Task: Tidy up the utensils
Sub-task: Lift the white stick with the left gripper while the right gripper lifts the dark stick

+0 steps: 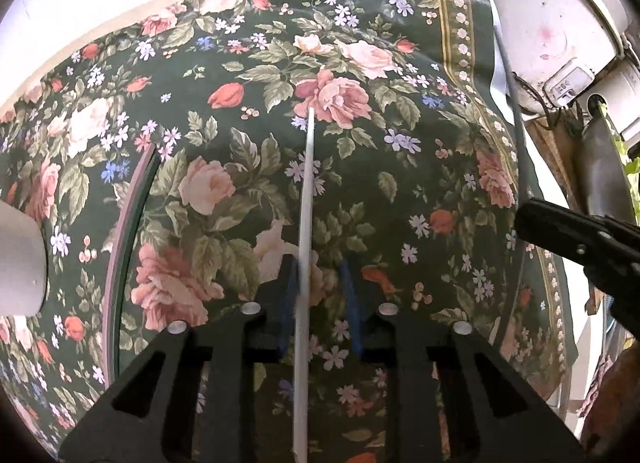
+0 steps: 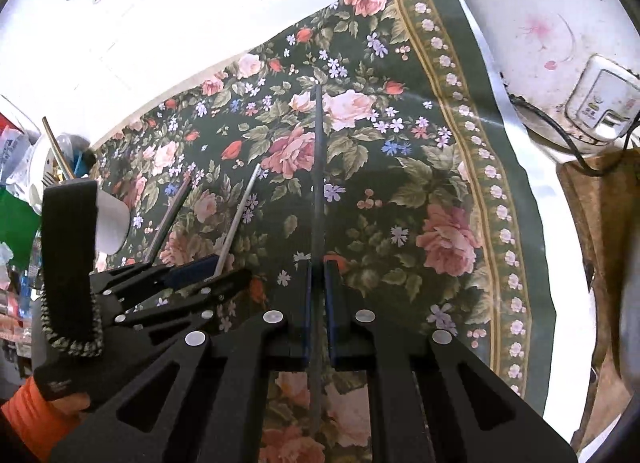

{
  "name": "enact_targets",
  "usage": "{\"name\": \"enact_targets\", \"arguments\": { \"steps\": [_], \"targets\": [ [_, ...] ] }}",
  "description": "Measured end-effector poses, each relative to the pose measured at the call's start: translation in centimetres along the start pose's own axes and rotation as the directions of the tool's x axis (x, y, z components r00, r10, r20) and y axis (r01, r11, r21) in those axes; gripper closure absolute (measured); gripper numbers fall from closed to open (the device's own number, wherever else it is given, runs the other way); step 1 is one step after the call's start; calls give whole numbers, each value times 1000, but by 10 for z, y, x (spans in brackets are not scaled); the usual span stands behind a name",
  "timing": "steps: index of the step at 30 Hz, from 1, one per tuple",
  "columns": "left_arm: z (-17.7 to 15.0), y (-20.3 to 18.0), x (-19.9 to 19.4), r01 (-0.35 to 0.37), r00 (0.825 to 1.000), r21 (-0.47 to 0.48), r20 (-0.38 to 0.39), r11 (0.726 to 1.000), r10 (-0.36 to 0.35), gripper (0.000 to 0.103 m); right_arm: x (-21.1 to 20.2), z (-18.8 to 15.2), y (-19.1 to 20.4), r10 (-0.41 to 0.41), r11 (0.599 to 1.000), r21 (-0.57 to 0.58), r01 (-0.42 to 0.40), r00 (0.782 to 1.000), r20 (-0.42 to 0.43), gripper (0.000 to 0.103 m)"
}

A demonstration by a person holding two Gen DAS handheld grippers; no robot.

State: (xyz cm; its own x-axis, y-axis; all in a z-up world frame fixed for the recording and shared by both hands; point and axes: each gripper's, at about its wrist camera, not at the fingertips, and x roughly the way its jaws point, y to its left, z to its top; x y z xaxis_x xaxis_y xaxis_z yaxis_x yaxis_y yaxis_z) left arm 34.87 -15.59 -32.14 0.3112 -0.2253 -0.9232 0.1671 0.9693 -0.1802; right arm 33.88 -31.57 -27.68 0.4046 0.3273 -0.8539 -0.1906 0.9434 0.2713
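Observation:
In the left wrist view my left gripper [image 1: 322,279] stands open over the floral tablecloth [image 1: 224,111]. A thin white utensil [image 1: 307,199] runs forward between the jaws, touching the left pad only. In the right wrist view my right gripper [image 2: 318,267] is shut on a dark grey utensil [image 2: 319,167] that points forward above the cloth. The left gripper [image 2: 208,271] with the white utensil [image 2: 240,215] shows at the left of that view. A white cup [image 2: 114,223] stands at the left; it also shows in the left wrist view [image 1: 20,255]. A purple-grey utensil [image 1: 128,223] lies on the cloth beside the cup.
A white appliance [image 2: 540,23] with a power cable stands at the back right off the cloth. A holder with utensils and clutter [image 2: 60,159] is at the far left by the white wall. A wooden surface [image 2: 600,223] lies to the right.

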Motion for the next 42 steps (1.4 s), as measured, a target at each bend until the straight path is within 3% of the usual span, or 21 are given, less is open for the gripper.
{"name": "enact_targets", "arguments": {
  "steps": [3,9,18,29,42],
  "targets": [
    [-1,5,-1,9,1000,-4,-4,1000,-9,99,-4,0,2,14,1000,-5,-14,1000,11,97],
    [-11,14,-15,22,1000,-57,16,998,-22,100,-16,-1,13,28,999,-36,-26,999,46,97],
    [-35,7,-82,-10,985,-46,173,999,18,100,-40,0,37,67,993,-102,-56,992,104,98],
    [-55,11,-152,-63,936,-68,343,996,83,100,-68,2,84,117,979,-187,-84,978,172,98],
    [-64,57,-231,-75,870,-95,480,993,112,100,-95,22,147,126,973,-219,-67,956,266,98]
  ]
}}
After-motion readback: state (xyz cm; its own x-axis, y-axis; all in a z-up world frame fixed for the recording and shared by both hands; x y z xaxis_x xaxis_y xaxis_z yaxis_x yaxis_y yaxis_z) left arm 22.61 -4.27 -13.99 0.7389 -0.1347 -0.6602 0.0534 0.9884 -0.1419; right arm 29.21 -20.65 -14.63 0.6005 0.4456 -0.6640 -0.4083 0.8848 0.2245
